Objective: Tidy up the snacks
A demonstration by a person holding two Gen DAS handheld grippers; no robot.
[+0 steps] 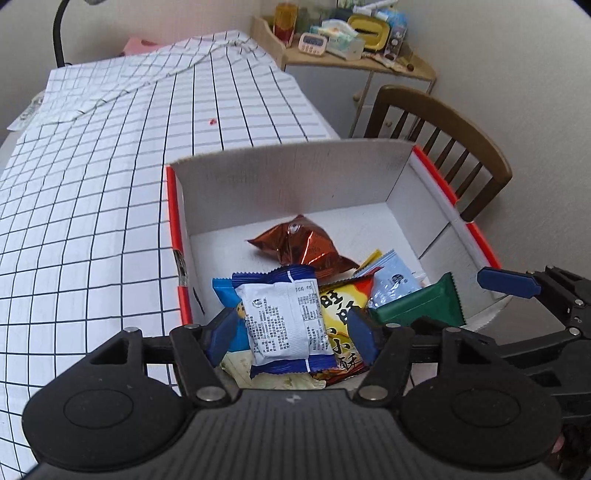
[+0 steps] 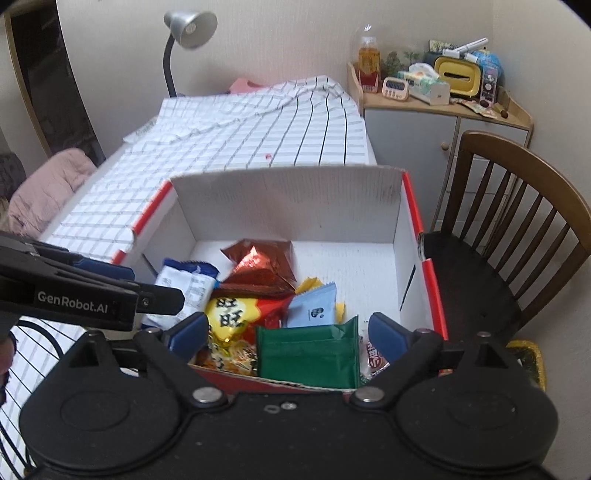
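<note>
A white cardboard box [image 1: 295, 155] [image 2: 288, 173] with red outer sides stands on the checked table and holds several snacks. A blue-and-white packet [image 1: 284, 317] [image 2: 184, 288] lies on the pile. My left gripper [image 1: 290, 328] is open above it, one finger on each side and neither pad pressing. A green packet [image 2: 306, 354] [image 1: 421, 306] leans at the box's near wall, and my right gripper [image 2: 288, 332] is wide open around it without touching. Deeper in the box lie a brown foil bag [image 1: 299, 243] [image 2: 258, 266], a yellow-and-red packet [image 1: 340, 314] [image 2: 232, 317] and a pale blue sachet [image 1: 395, 280] [image 2: 314, 306].
The checked tablecloth [image 1: 110, 184] stretches left of and behind the box, rumpled at the far end. A dark wooden chair [image 2: 517, 229] stands right of the box. Behind it a cabinet [image 2: 443, 110] carries clutter. A desk lamp [image 2: 188, 26] rises at the table's far end.
</note>
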